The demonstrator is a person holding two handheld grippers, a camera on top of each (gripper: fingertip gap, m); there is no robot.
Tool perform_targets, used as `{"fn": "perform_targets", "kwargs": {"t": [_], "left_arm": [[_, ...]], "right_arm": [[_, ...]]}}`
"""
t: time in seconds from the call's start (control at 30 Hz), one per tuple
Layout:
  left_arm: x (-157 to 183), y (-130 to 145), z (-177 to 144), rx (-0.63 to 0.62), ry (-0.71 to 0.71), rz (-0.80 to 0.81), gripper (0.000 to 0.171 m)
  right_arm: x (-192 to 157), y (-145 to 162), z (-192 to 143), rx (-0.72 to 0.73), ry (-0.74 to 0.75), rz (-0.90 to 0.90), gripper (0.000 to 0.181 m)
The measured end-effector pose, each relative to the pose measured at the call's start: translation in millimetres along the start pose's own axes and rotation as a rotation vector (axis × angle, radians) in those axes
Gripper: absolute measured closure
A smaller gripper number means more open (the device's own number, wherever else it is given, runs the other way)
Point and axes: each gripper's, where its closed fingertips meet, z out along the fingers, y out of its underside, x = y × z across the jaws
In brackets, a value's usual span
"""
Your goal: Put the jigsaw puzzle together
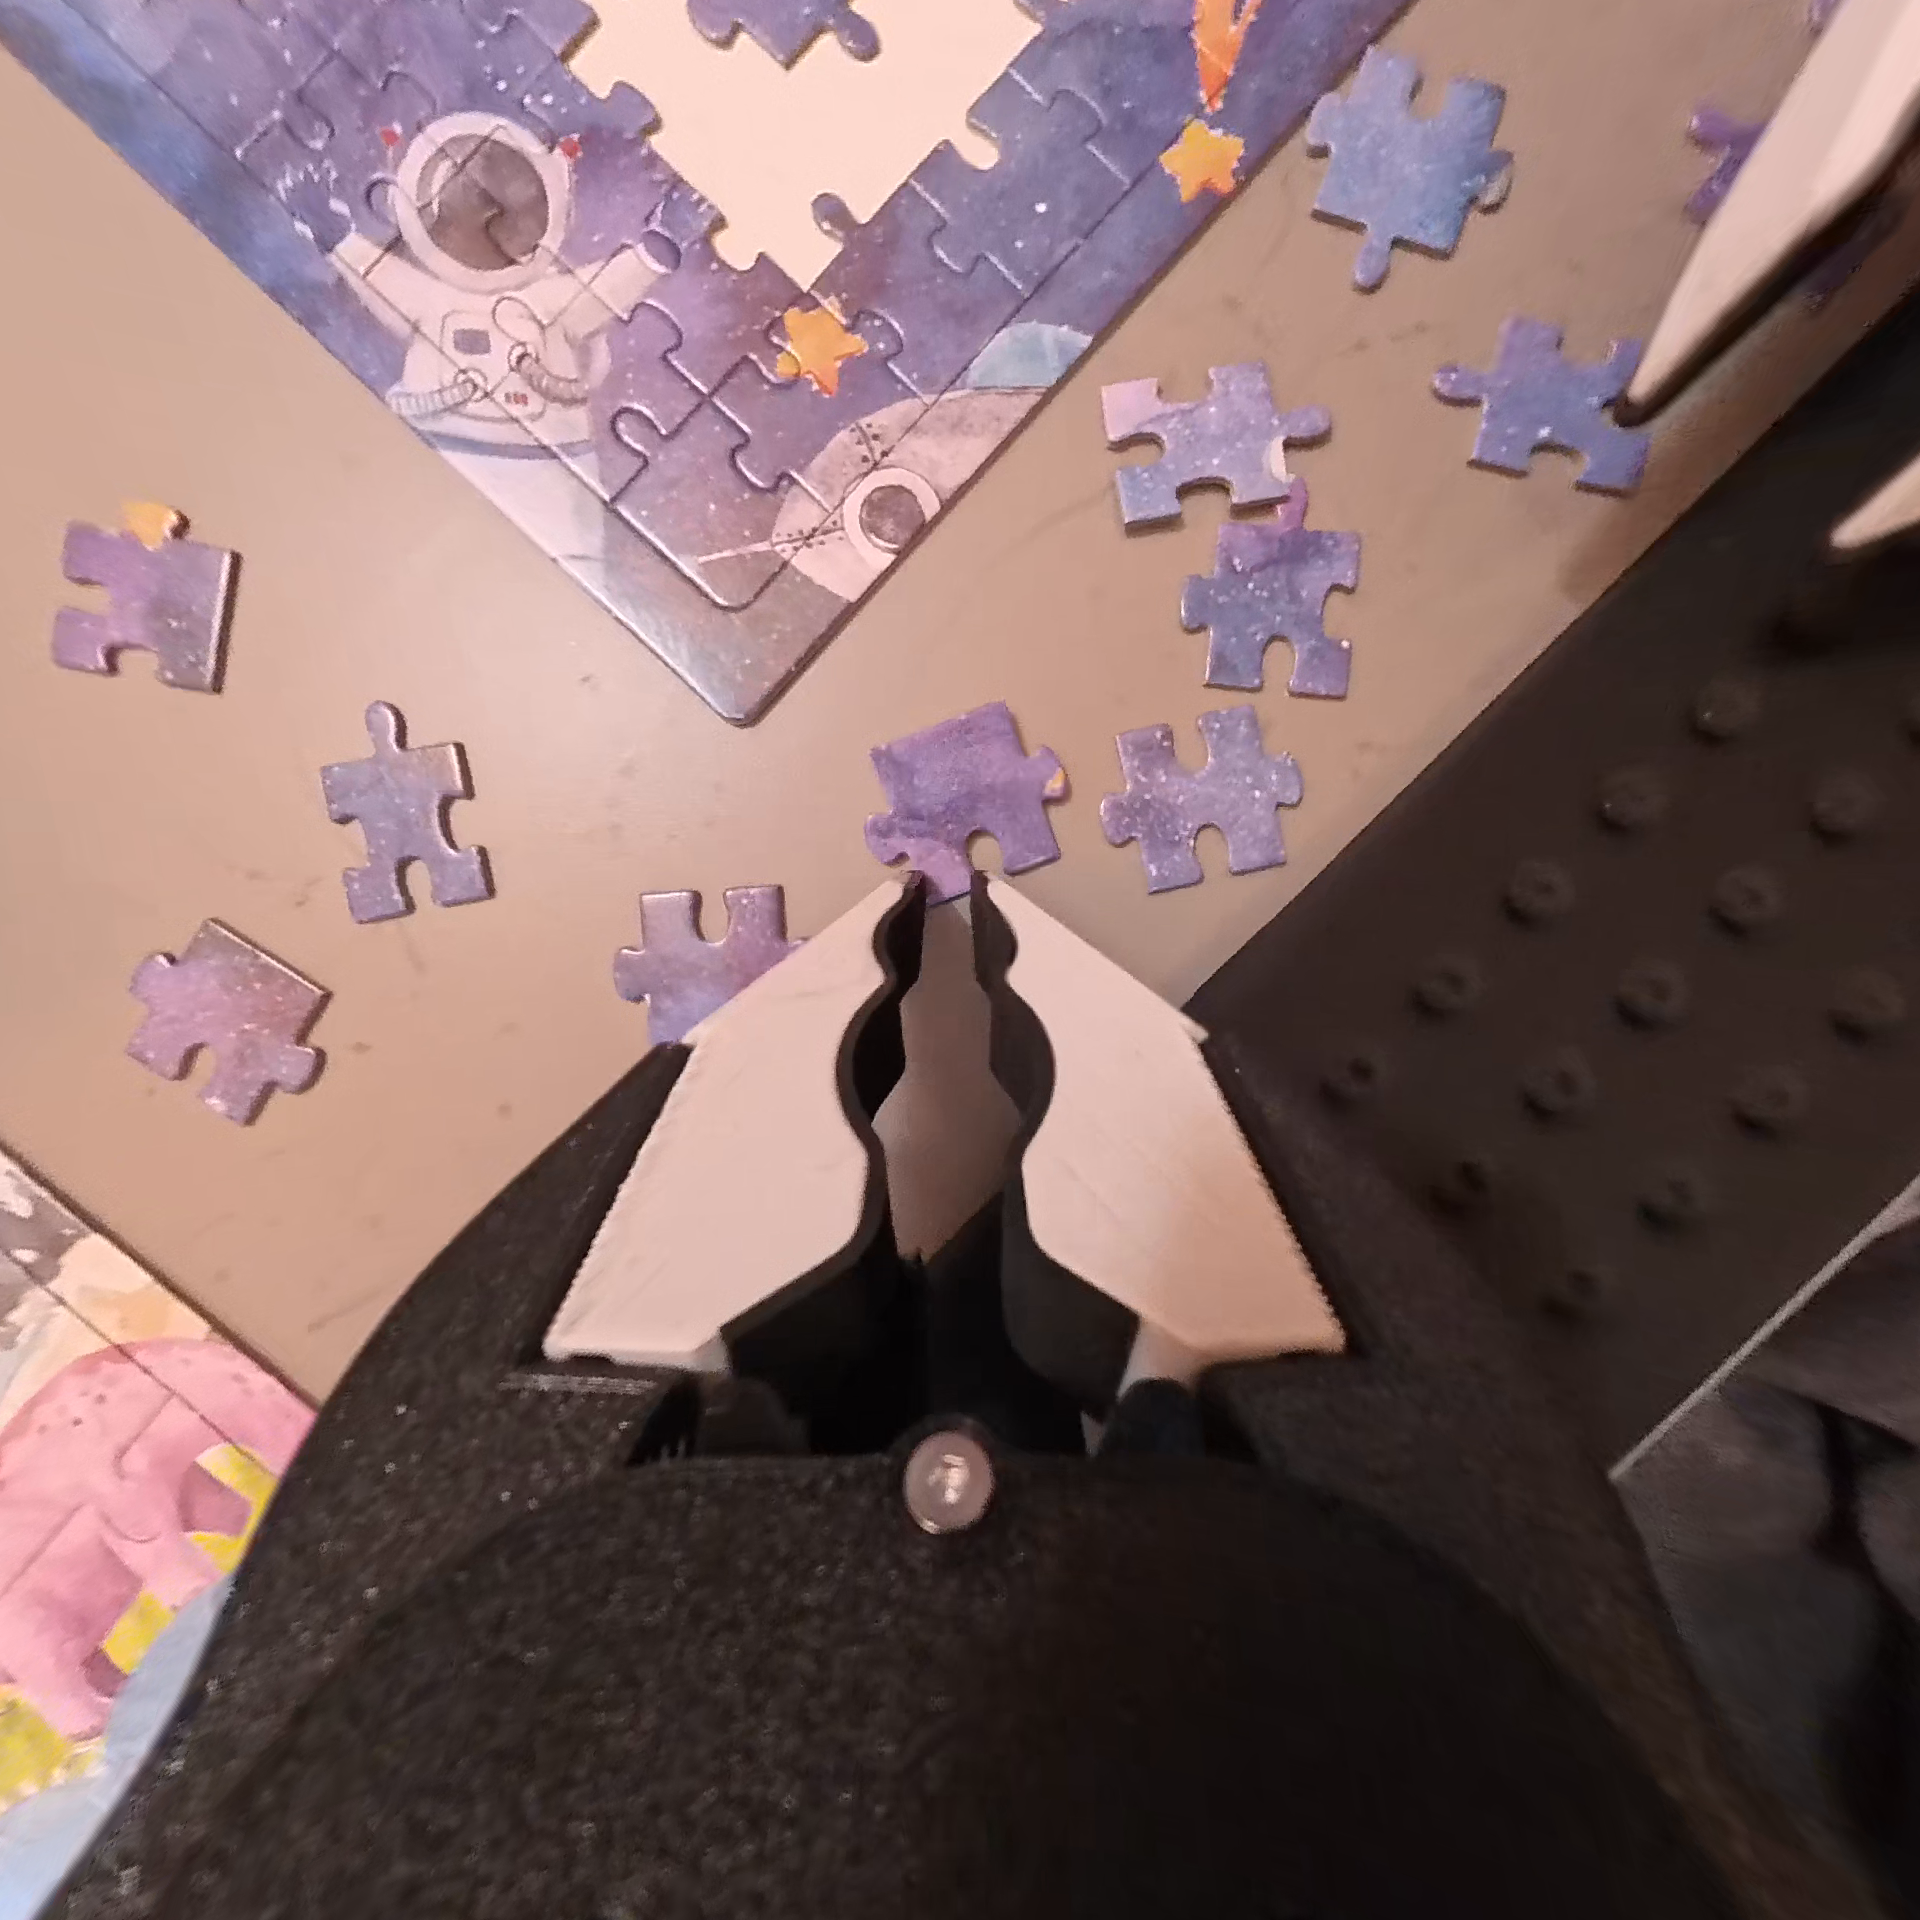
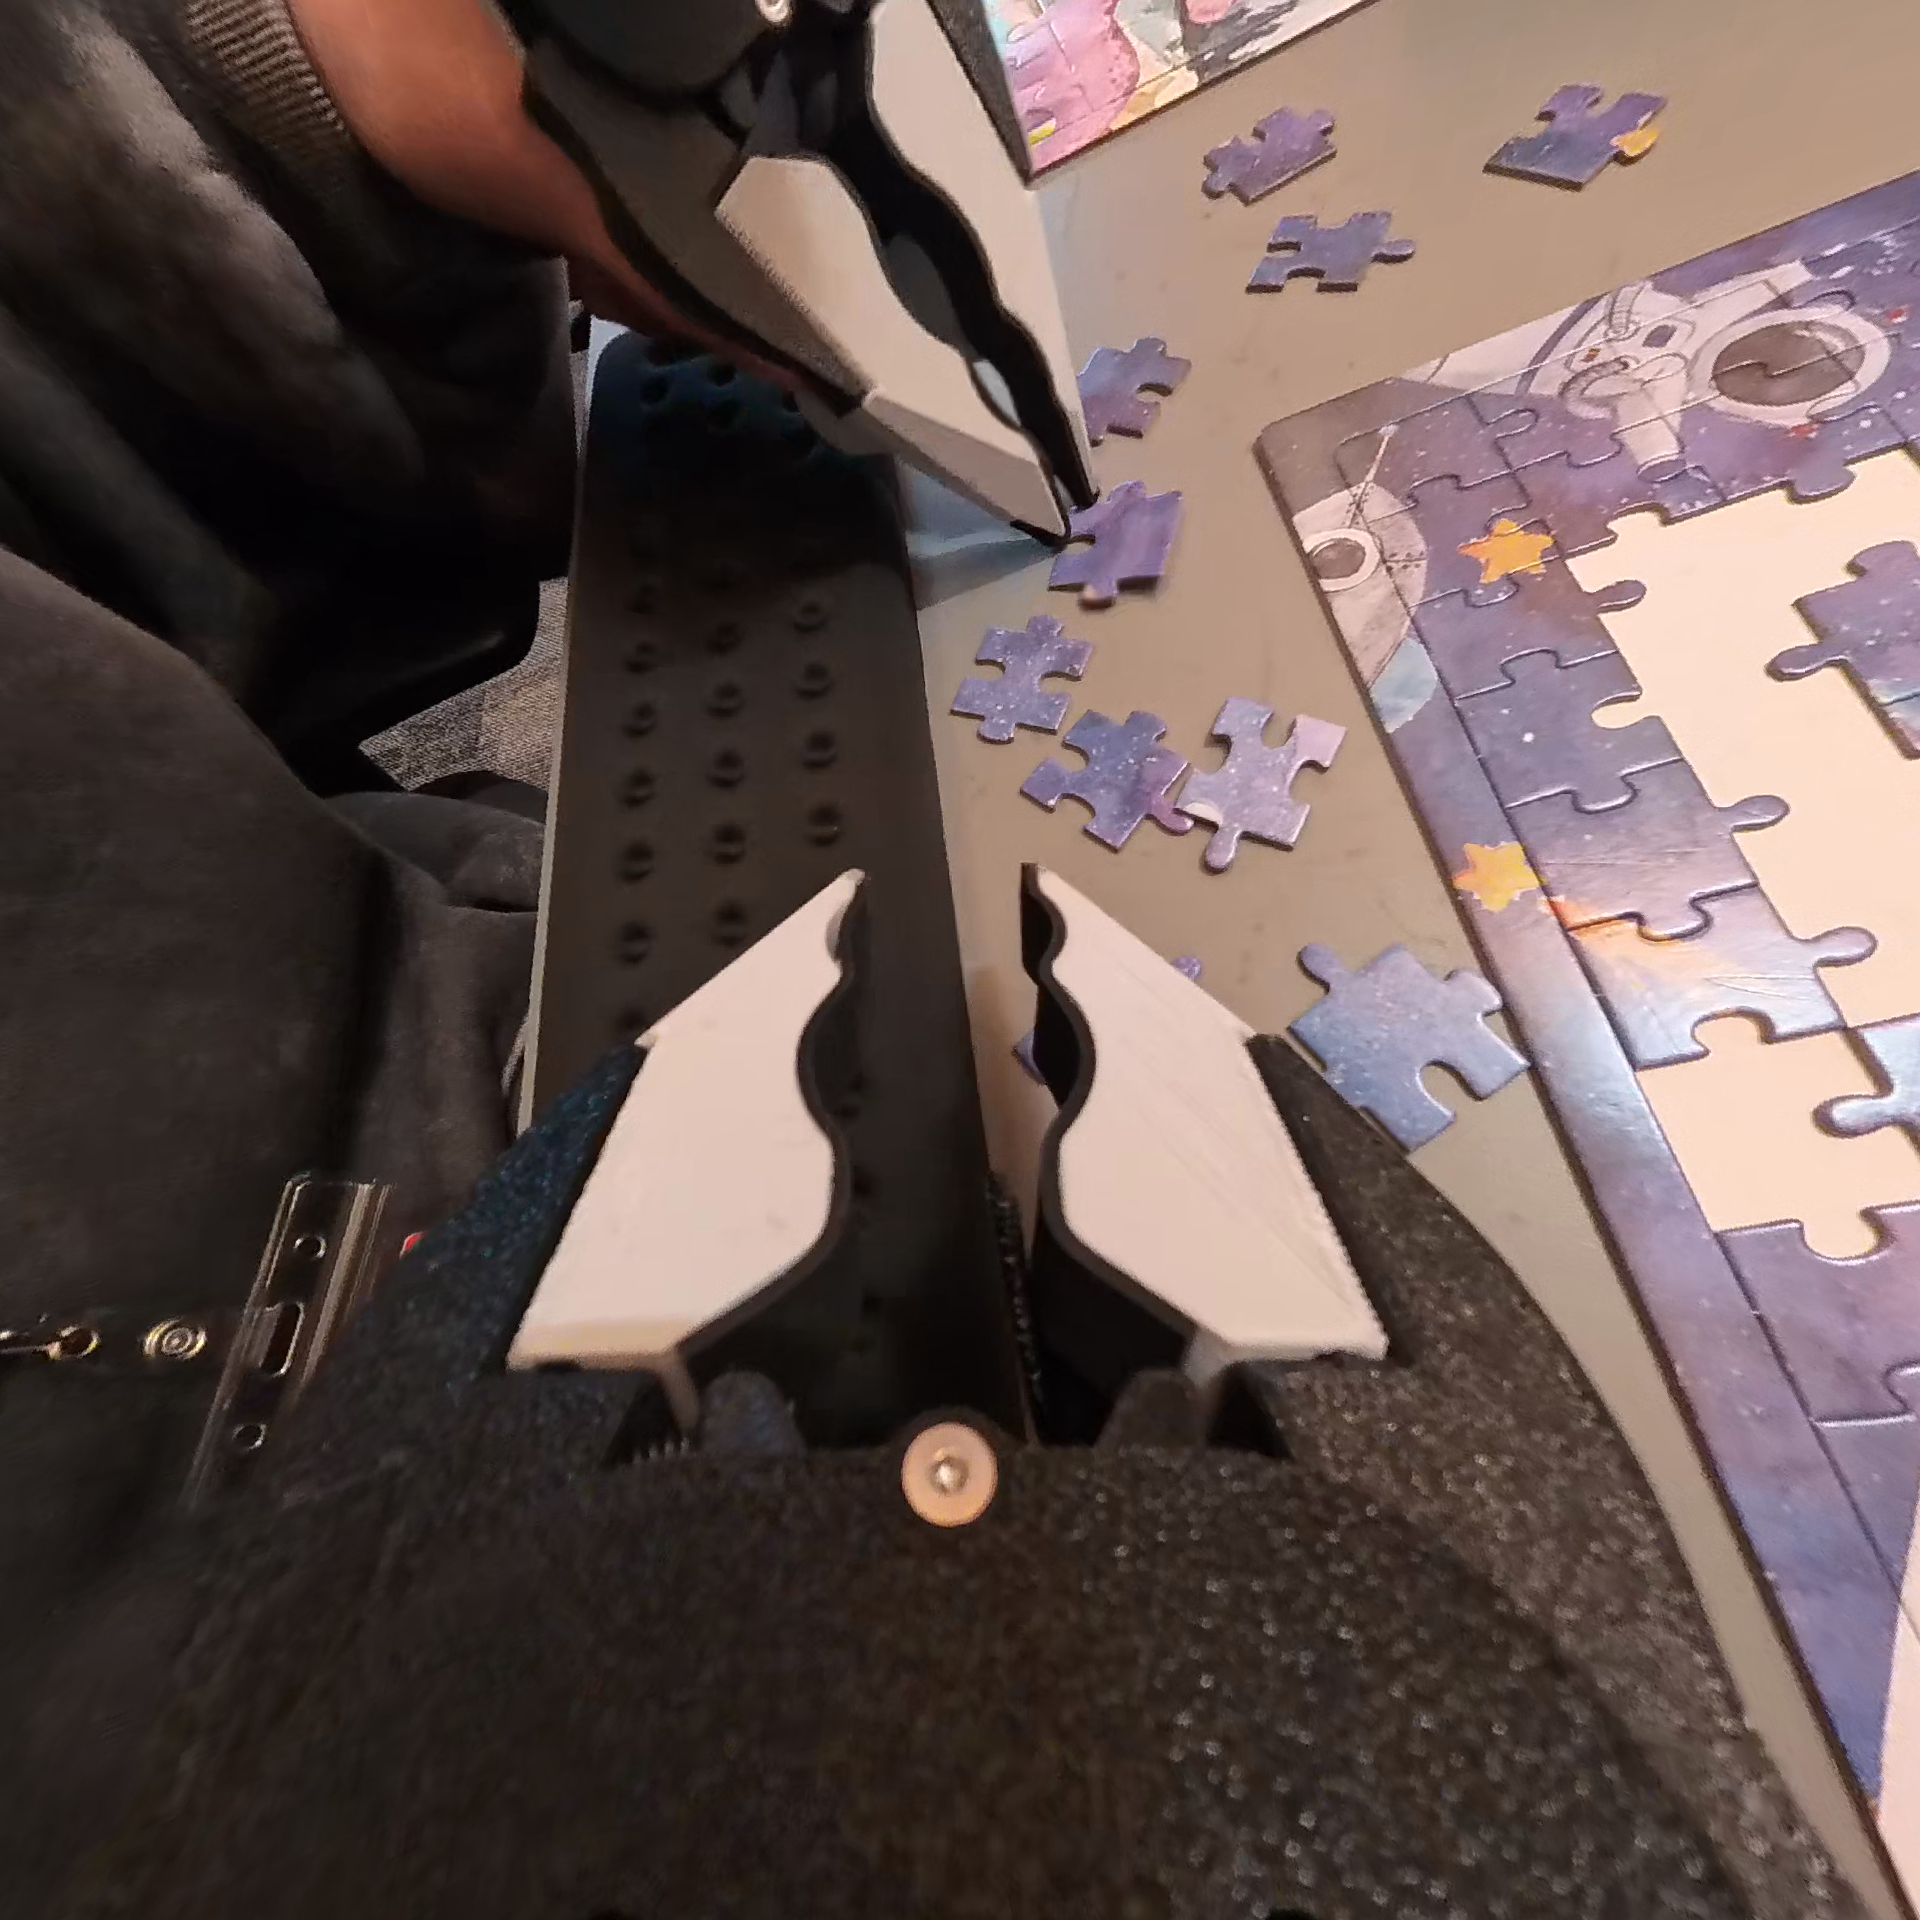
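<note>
The space jigsaw board lies on the tan table, its border filled and its white middle bare; it also shows in the right wrist view. Several loose purple pieces lie around it. My left gripper is closed on the near edge of one purple piece that rests on the table by the board's corner. The right wrist view shows the same grip on that piece. My right gripper is open and empty above the black studded strip, left of the board.
Loose pieces lie left and right of the held piece, and one lies near my right gripper. A second puzzle with a pink figure lies at the lower left. A person's dark sleeve fills the left. One gripper's finger ends stand about 12 cm off the other's.
</note>
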Motion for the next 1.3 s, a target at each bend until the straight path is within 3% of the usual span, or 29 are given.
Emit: {"fn": "perform_targets", "kwargs": {"t": [0.2, 0.4, 0.57, 0.73, 1.03, 1.3], "left_arm": [[1.3, -4.8, -6.1, 0.028, -0.039, 0.063, 0.171], [-2.6, -2.8, -15.7, 0.039, -0.071, 0.055, 0.171], [-6.0, 8.2, -28.0, 0.068, -0.1, -0.003, 0.171], [-11.0, 16.6, -36.4, 0.117, -0.103, -0.077, 0.167], [-21.2, 24.4, -39.5, 0.147, -0.093, -0.142, 0.16], [-11.0, 17.2, -39.9, 0.196, -0.018, -0.197, 0.159]], "right_arm": [[29.3, -11.0, 11.6, -0.036, 0.141, -0.01, 0.152], [47.6, -43.7, 60.2, -0.089, 0.254, -0.132, 0.15], [48.0, -43.6, 92.7, -0.157, 0.296, -0.165, 0.149], [40.6, -41.5, 95.6, -0.164, 0.27, -0.154, 0.139], [32.2, -37.0, 98.5, -0.19, 0.277, -0.195, 0.137], [29.8, -36.8, 99.1, -0.163, 0.216, -0.172, 0.151]]}}
